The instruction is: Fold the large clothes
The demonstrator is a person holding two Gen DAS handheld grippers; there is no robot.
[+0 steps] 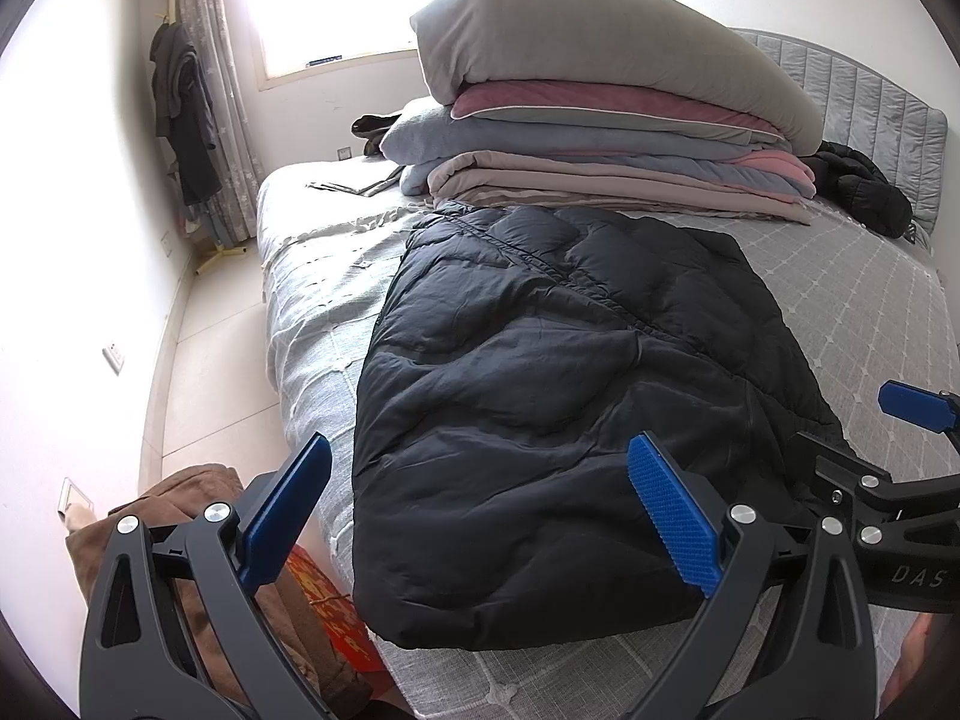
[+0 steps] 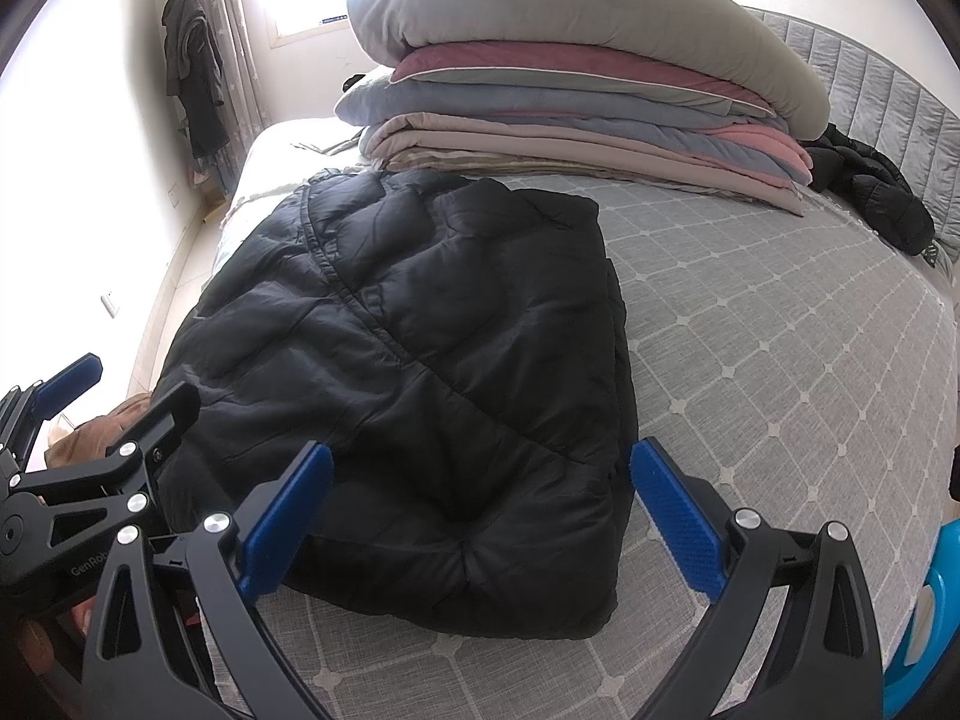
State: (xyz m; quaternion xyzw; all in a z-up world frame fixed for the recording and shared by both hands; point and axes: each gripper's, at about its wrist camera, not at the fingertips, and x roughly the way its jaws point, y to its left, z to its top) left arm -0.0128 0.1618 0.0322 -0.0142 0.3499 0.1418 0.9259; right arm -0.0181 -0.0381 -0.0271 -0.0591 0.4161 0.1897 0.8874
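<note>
You held both claws wide apart, gripping nothing: the left gripper point(image 1: 480, 516) and right gripper point(image 2: 480, 516) hung over the near end of the black puffer coat point(image 1: 564, 396), which lay folded on the grey bed point(image 2: 780, 360). Only your left view showed the brown clothes point(image 1: 198, 492) beside the bed.

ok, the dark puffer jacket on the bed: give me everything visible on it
The puffer jacket is black or dark navy, quilted, with a slightly shiny padded shell. It lies flat on the grey checked bedspread, folded into a rough rectangle with no sleeves showing, a stitched seam running along its length. Its far end reaches the stacked bedding. Both grippers are open above its near edge, neither gripping it.
</note>
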